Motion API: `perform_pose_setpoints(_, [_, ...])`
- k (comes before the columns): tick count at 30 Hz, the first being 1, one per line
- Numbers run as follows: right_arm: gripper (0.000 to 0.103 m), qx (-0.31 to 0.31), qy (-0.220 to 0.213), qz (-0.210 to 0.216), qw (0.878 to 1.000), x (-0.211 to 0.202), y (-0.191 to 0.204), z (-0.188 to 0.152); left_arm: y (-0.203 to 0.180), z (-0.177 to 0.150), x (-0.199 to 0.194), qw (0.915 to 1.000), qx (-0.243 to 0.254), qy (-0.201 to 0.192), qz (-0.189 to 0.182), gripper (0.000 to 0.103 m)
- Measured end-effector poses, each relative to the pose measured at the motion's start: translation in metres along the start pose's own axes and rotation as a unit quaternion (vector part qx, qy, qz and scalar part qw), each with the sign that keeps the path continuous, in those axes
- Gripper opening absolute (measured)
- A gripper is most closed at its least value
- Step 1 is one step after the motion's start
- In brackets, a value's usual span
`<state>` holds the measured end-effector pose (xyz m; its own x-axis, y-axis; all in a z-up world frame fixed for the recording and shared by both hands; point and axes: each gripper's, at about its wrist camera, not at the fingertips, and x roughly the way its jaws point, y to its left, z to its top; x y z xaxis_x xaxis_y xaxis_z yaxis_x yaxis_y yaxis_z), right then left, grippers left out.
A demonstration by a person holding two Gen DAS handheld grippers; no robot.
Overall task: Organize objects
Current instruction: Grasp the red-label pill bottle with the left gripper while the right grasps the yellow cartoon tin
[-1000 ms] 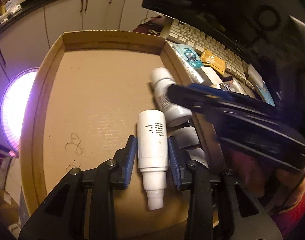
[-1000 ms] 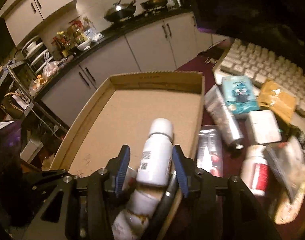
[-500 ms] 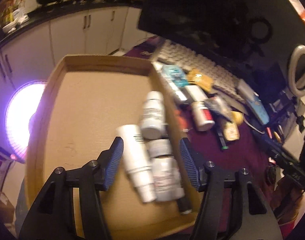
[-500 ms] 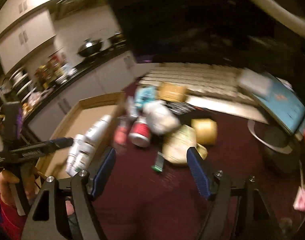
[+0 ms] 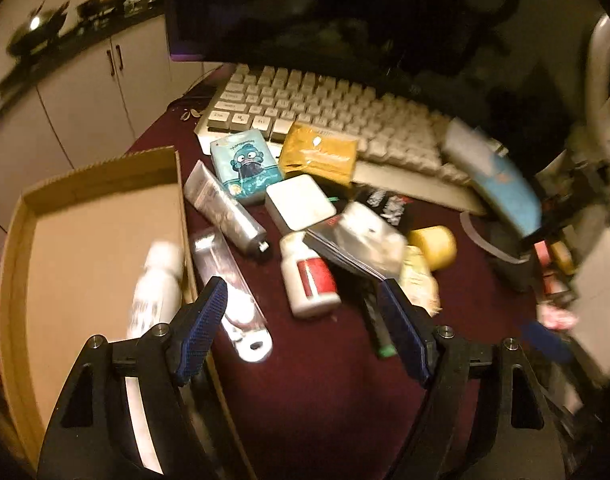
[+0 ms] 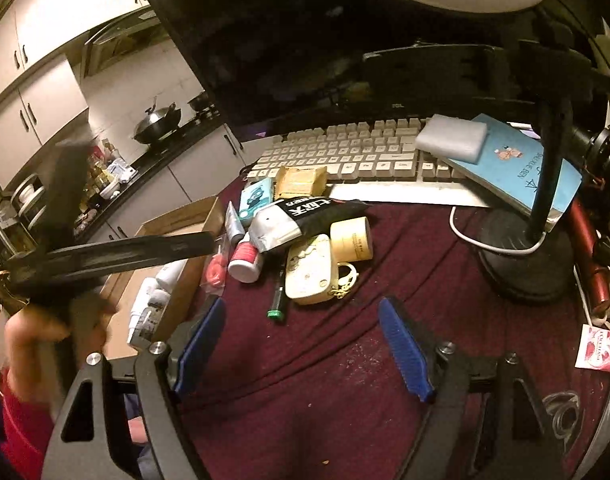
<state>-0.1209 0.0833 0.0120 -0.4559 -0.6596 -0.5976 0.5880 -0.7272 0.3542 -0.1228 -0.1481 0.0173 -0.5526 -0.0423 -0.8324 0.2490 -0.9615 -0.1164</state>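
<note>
Tongs on the left and right tongs are both opening with nothing between them, so one item, perhaps the red-labelled bottle beside the box, is best straddled squarely before closing.

left wrist cam sitting close over the clutter pile, angled steeply down, cardboard tray on its left, right wrist cam further back and flatter, facing the keyboard, both catching the same pile and tray
</note>
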Motion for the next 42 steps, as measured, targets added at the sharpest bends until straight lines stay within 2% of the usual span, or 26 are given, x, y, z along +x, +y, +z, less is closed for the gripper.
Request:
perform_pose_setpoints(4, [0.079,-0.003,-0.003,0.001,1.0,-0.001,0.002,0.0,-0.01,0.011,0.03,0.9989,0.024,0.026,0.03,0.075])
perform_pose_setpoints(5, [0.079,-0.002,-0.002,0.002,1.0,-0.001,0.002,0.0,-0.011,0.014,0.037,0.9986,0.025,0.032,0.033,0.071])
perform_pose_setpoints(9, [0.079,0.0,-0.004,0.001,1.0,-0.001,0.0,-0.001,-0.009,0.014,0.06,0.9973,0.025,0.061,0.034,0.039])
perform_pose_setpoints(11, [0.079,0.003,-0.001,0.001,1.0,0.001,-0.001,-0.001,-0.01,0.011,0.066,0.9966,0.028,0.069,0.036,0.035])
perform_pose_setpoints(15, [0.079,0.002,-0.003,-0.002,1.0,0.0,-0.002,-0.001,-0.016,-0.004,0.055,0.9968,0.035,0.071,0.006,0.034])
perform_pose_setpoints(16, [0.079,0.0,-0.004,-0.003,1.0,0.0,-0.002,-0.001,-0.021,-0.015,0.047,0.9966,0.043,0.069,-0.009,0.034])
perform_pose_setpoints(18, [0.079,-0.004,-0.006,-0.007,1.0,-0.002,-0.001,0.0,-0.03,-0.032,0.034,0.9964,0.057,0.06,-0.017,0.034])
perform_pose_setpoints(21, [0.079,-0.015,-0.01,-0.03,0.999,0.001,-0.004,0.001,-0.037,-0.071,0.014,0.9951,0.072,0.054,-0.043,0.034])
perform_pose_setpoints(22, [0.079,-0.019,-0.006,-0.039,0.999,0.004,-0.006,0.001,-0.038,-0.083,0.01,0.9943,0.072,0.055,-0.056,0.034])
perform_pose_setpoints(25, [0.079,-0.033,0.025,-0.045,0.998,0.021,-0.005,0.004,-0.037,-0.102,-0.005,0.9944,0.076,0.036,-0.064,0.034])
perform_pose_setpoints(28, [0.075,-0.05,0.058,-0.022,0.997,0.041,0.002,0.011,-0.036,-0.104,-0.006,0.9936,0.078,0.033,-0.074,0.034])
perform_pose_setpoints(31, [0.064,-0.081,0.091,-0.034,0.992,0.066,0.013,0.021,-0.04,-0.107,-0.005,0.9936,0.076,0.027,-0.08,0.034])
perform_pose_setpoints(34, [0.062,-0.109,0.108,-0.046,0.987,0.085,0.022,0.027,-0.041,-0.105,-0.003,0.9936,0.074,0.025,-0.082,0.034])
perform_pose_setpoints(38, [0.056,-0.101,0.139,-0.05,0.984,0.116,0.014,0.028,-0.039,-0.106,-0.004,0.9934,0.074,0.024,-0.085,0.034])
perform_pose_setpoints(42, [0.05,-0.098,0.122,-0.06,0.986,0.113,0.001,0.025,-0.04,-0.106,-0.004,0.9931,0.077,0.023,-0.086,0.034])
